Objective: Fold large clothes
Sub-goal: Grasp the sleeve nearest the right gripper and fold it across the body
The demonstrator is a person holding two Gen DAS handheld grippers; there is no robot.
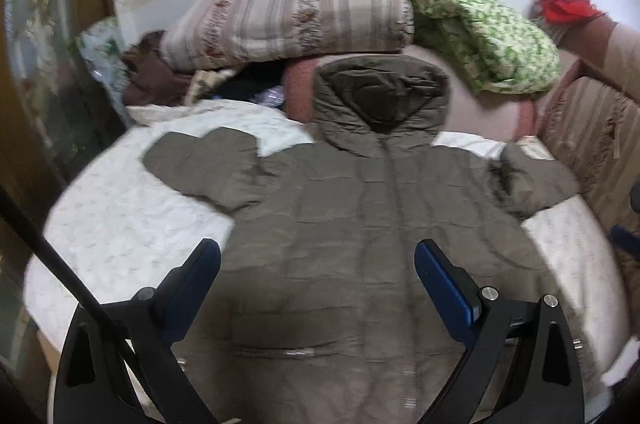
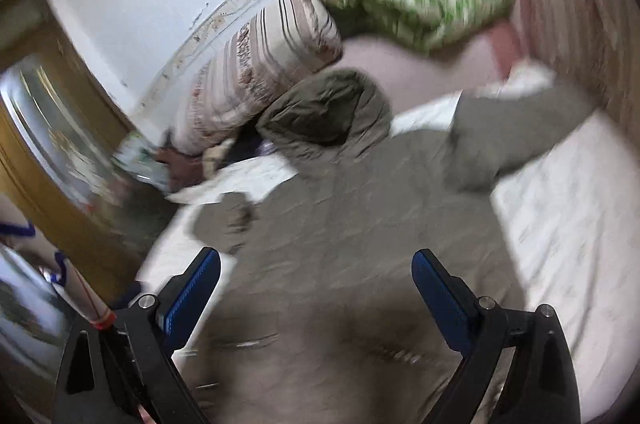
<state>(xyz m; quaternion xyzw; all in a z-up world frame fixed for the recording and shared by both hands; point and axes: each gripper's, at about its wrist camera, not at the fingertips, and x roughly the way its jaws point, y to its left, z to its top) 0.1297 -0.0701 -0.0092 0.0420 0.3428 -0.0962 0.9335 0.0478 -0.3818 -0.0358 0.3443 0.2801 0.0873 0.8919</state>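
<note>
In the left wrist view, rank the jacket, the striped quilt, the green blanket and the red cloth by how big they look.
1. jacket, though it lies nearest the camera
2. striped quilt
3. green blanket, partly cut off behind, so close to the quilt
4. red cloth

Hooded coat: olive-drab, quilted. Bed cover: white, faintly sprigged. Rolled quilt: beige and brown stripes, floral bands. Second quilt: green-and-cream print. Tongs' pads: blue on black arms.

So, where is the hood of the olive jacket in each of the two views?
Left wrist: the hood lies upper centre, above the jacket's zipper.
Right wrist: the hood lies centre, slightly left, tilted.
Shared landmark: the striped quilt behind the hood.
</note>
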